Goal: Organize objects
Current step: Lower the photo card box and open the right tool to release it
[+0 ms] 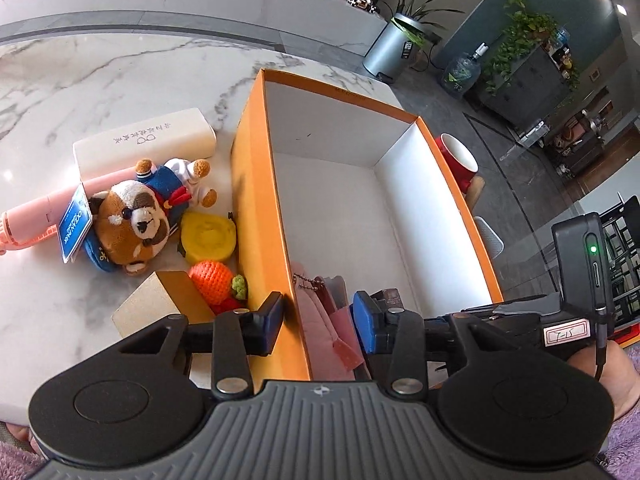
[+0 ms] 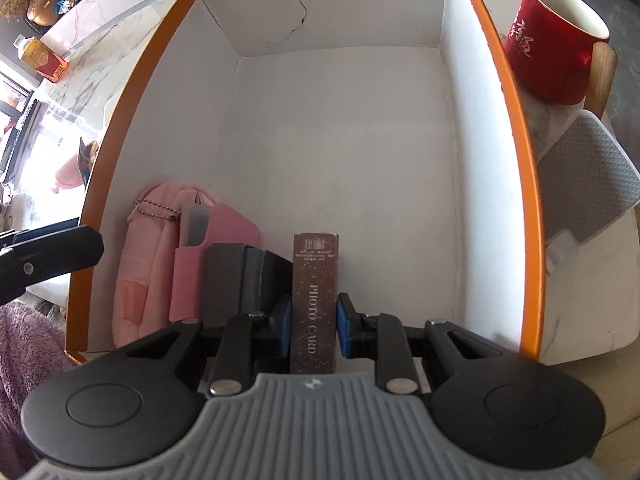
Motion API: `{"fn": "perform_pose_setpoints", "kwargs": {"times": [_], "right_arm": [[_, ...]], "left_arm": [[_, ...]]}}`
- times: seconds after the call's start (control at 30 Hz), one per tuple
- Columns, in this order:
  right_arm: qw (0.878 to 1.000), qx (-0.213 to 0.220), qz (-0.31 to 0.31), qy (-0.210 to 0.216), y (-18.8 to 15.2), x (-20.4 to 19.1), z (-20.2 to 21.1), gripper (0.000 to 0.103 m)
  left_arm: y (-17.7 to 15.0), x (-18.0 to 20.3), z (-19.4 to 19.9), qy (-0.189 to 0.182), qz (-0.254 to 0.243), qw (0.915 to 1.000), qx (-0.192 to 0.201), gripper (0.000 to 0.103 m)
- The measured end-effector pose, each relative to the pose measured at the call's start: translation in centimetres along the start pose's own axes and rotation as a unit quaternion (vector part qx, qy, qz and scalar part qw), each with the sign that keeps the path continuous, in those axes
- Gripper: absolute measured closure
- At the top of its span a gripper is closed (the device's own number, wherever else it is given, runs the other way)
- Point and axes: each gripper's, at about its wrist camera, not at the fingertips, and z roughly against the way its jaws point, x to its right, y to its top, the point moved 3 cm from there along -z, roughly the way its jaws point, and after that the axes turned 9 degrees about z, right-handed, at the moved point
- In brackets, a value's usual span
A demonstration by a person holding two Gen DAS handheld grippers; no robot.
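Right tongs (image 2: 312, 328) clamping photo card box (image 2: 315, 280) over orange box (image 2: 516, 128), left tongs (image 1: 318, 320) released, box bottom hidden.

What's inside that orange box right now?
Inside the orange box, along its near wall: a pink plush pouch, a pink case, a dark block and a brown photo card box held by the right gripper. Their lower parts are hidden.

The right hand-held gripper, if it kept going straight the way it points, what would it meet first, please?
Probably the orange box's white floor: the right hand-held gripper, shut on the brown photo card box, points steeply down into it, beside the dark box. Depth is unclear.
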Motion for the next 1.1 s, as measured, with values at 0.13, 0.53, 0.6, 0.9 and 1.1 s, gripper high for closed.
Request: {"fn": "perform_pose_setpoints", "kwargs": {"times": [0.13,0.53,0.6,0.9,1.1], "right_arm": [[1.0,0.007,-0.026,0.012,-0.4,0.6,0.5,0.076],[0.995,0.04,-0.078,0.051,-1.5,2.0,1.9,0.096],[0.994,0.045,-0.083,0.053,-1.7,2.0,1.9,0.096],[0.996,0.081,-0.048,0.007,-2.0,0.7,2.7,0.092],[0.991,0.13,-0.012,-0.029,-2.6,-1.2,4.4,0.091]], "left_arm": [[-0.1,-0.1,0.1,-0.006,0.004,1.0,-0.001,0.059],[-0.3,0.0,0.0,-0.008,0.003,1.0,0.002,0.059],[-0.3,0.1,0.0,-0.005,0.0,1.0,0.003,0.059],[-0.3,0.3,0.4,0.019,-0.009,0.9997,0.015,0.063],[-0.6,0.5,1.7,0.025,-0.015,0.9991,0.03,0.063]]}}
